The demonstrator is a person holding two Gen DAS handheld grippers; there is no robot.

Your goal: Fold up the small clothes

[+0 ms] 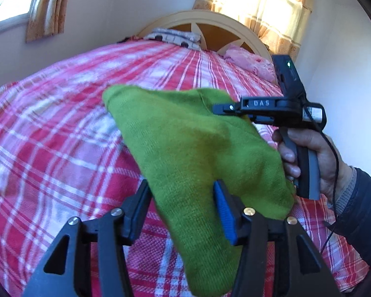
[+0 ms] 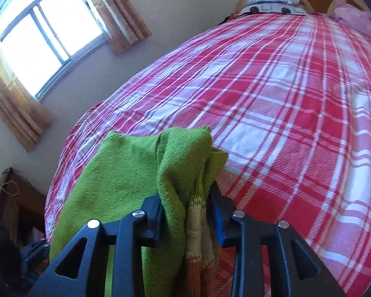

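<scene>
A green knitted garment (image 1: 180, 143) hangs above the red plaid bed (image 1: 49, 136), stretched between both grippers. My left gripper (image 1: 181, 185) is open: a fold of the green knit runs down between its fingers, and the blue pad (image 1: 225, 212) shows bare. My right gripper (image 1: 225, 107), held by a hand (image 1: 316, 158), reaches in from the right at the garment's upper edge. In the right wrist view the right gripper (image 2: 185, 193) is shut on a bunch of the green garment (image 2: 126, 173), including a yellow and orange striped part (image 2: 197, 235).
The plaid bedspread (image 2: 284, 99) stretches far ahead to a cream headboard (image 1: 210, 24). A grey patterned pillow (image 1: 173, 37) and a pink bundle (image 1: 249, 61) lie by it. A curtained window (image 2: 49, 39) and wooden furniture (image 2: 19, 198) stand left of the bed.
</scene>
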